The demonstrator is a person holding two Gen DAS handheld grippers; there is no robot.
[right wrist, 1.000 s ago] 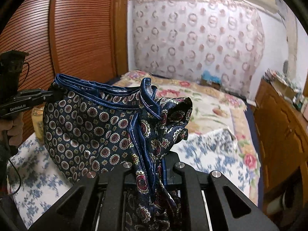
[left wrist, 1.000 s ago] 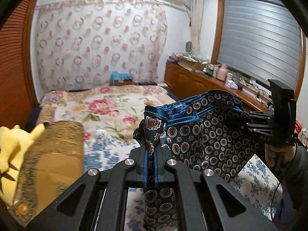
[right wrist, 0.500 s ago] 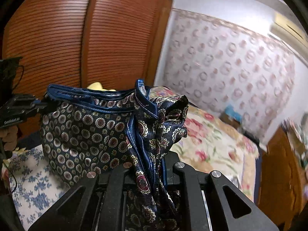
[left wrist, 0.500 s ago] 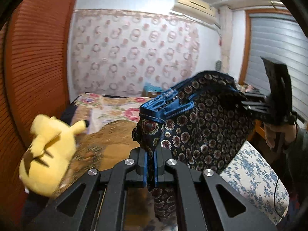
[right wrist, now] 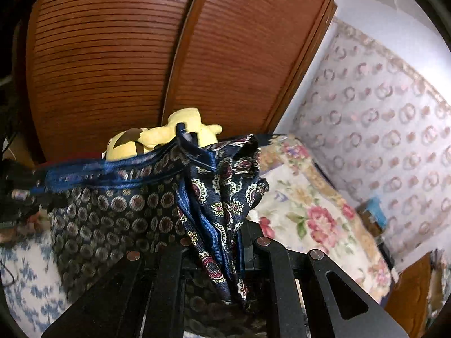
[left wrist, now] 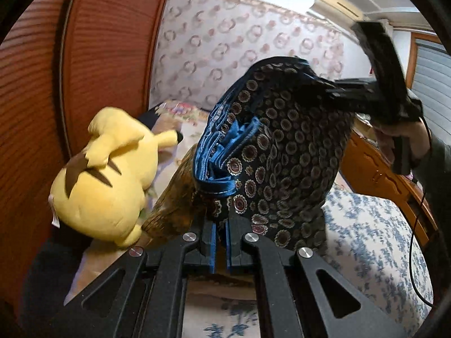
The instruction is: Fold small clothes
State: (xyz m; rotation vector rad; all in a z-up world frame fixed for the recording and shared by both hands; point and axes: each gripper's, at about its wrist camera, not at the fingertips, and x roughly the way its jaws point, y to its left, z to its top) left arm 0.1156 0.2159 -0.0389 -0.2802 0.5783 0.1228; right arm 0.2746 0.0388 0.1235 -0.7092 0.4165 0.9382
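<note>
A bed (left wrist: 375,242) under layered covers, with a toy at its left edge.

You had a white cloth with blue flowers (left wrist: 366,225) spread nearest you, a cream quilt with pink roses (right wrist: 307,205) farther off, a brown-gold cushion (left wrist: 172,205) lying on the left, and a yellow plush toy (left wrist: 107,180) resting just beside that cushion by the wooden doors.

- Left gripper (left wrist: 220,242): jaws nearly together, pinching a fold of cloth; tilted downward.
- Right gripper (right wrist: 222,236): jaws close-set, clamped on bunched cloth; tilted downward.
- Right gripper, seen from the left wrist camera (left wrist: 332,90): blurred, apparently canted sideways.
- Right hand (left wrist: 406,138): wrapped round the handle, dark sleeve behind.
</note>
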